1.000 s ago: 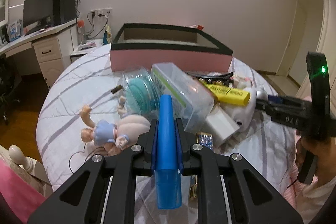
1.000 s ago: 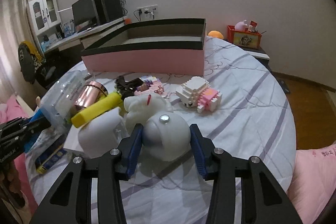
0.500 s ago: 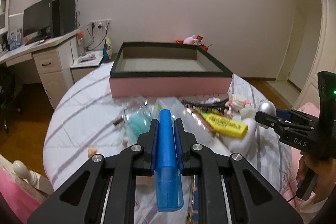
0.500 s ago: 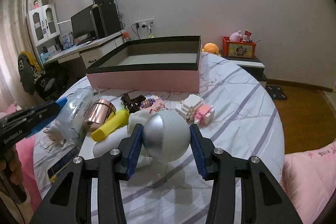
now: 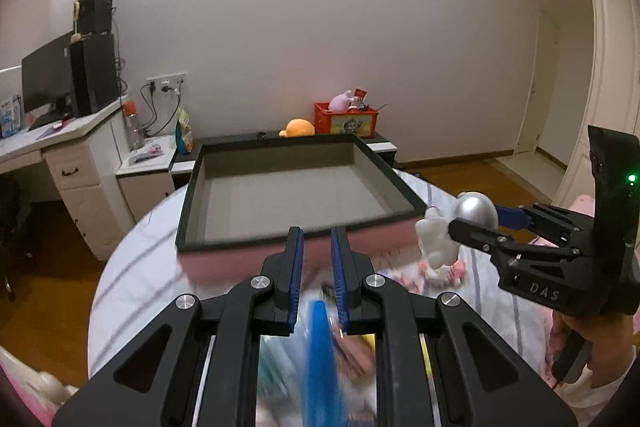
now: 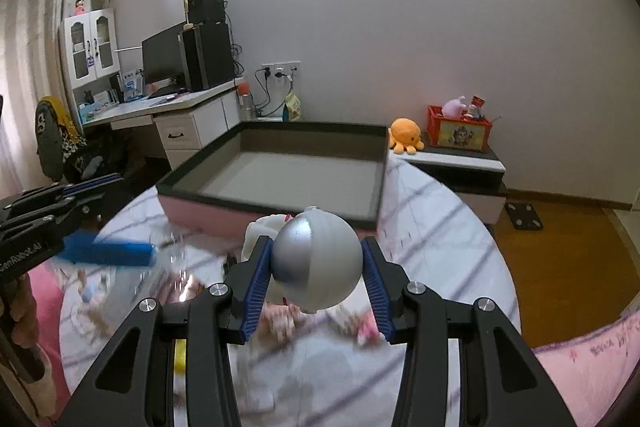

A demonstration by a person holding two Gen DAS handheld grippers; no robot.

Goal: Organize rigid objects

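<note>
A pink box with a dark rim and grey floor (image 5: 280,199) stands on the round table ahead; it also shows in the right wrist view (image 6: 288,183). My right gripper (image 6: 316,263) is shut on a silver-and-white round toy (image 6: 316,259), held above the table short of the box's near wall; the toy also shows at the right of the left wrist view (image 5: 472,211). My left gripper (image 5: 316,247) has parted jaws. A blue plastic piece (image 5: 320,359) appears blurred below the left fingers, also blurred under them in the right wrist view (image 6: 108,253). Whether it is still gripped is unclear.
Blurred small toys and a yellow object (image 6: 180,355) lie on the striped tablecloth (image 6: 432,227) under both grippers. A desk with monitor (image 5: 44,83) stands left. A side cabinet with an orange plush (image 6: 406,139) and a red crate (image 6: 458,131) stands behind the table.
Both grippers have risen and moved towards the box, the right carrying the silver toy. The left jaws have parted and the blue piece has dropped low between the fingers.
</note>
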